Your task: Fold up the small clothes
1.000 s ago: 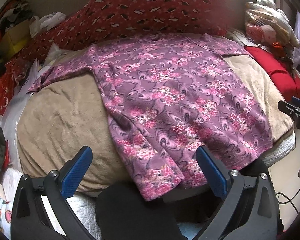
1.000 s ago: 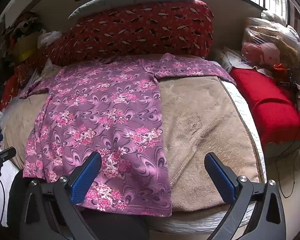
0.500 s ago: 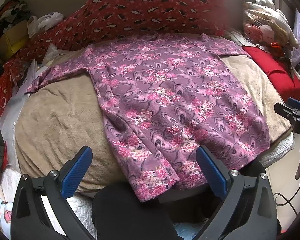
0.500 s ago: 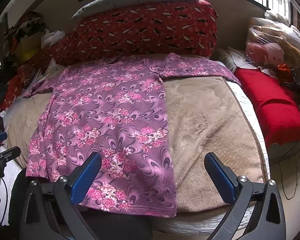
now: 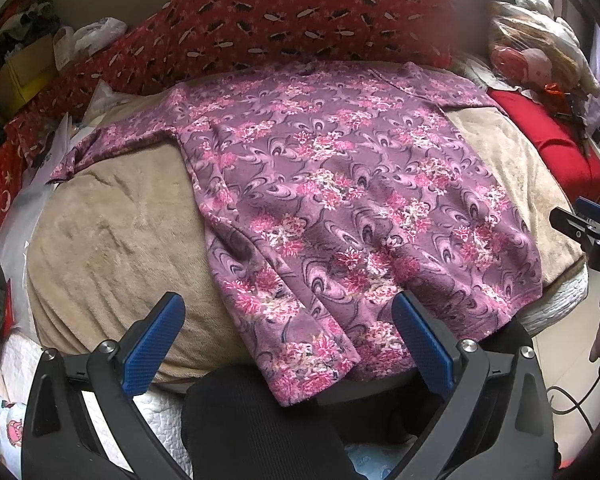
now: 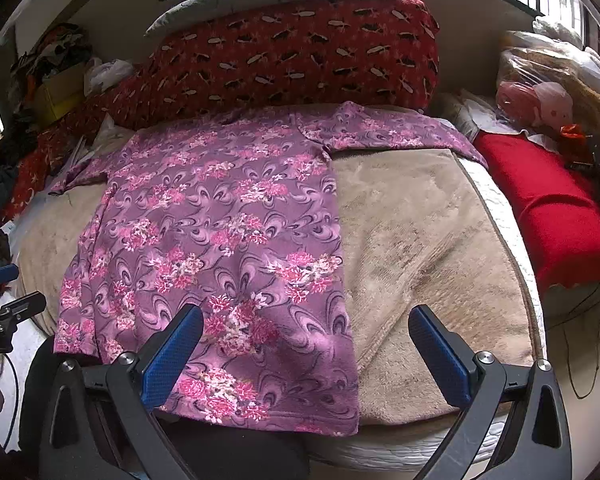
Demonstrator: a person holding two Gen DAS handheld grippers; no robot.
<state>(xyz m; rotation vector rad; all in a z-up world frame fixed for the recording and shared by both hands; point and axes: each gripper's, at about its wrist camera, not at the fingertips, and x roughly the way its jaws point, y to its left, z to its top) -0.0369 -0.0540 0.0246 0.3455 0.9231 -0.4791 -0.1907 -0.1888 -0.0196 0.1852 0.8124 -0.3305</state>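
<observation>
A purple shirt with pink flowers point(image 5: 340, 200) lies spread flat, sleeves out, on a beige blanket point(image 5: 112, 240) on the bed. It also shows in the right wrist view point(image 6: 228, 232). My left gripper point(image 5: 288, 320) is open and empty, hovering above the shirt's near hem at its left corner. My right gripper point(image 6: 306, 334) is open and empty, above the hem's right corner and the blanket point(image 6: 420, 240). The right gripper shows at the right edge of the left wrist view point(image 5: 588, 228); the left gripper shows at the left edge of the right wrist view point(image 6: 4, 304).
A long red patterned pillow point(image 5: 312, 20) lies across the back of the bed. A red cushion point(image 6: 548, 208) and bagged soft toys point(image 6: 540, 100) sit on the right. Clutter and bags point(image 5: 40, 60) lie on the left. A dark-clothed knee point(image 5: 260, 420) is below the hem.
Both grippers have drawn back slightly from the bed, so the shirt sits a little higher in both views. The shirt itself has not moved.
</observation>
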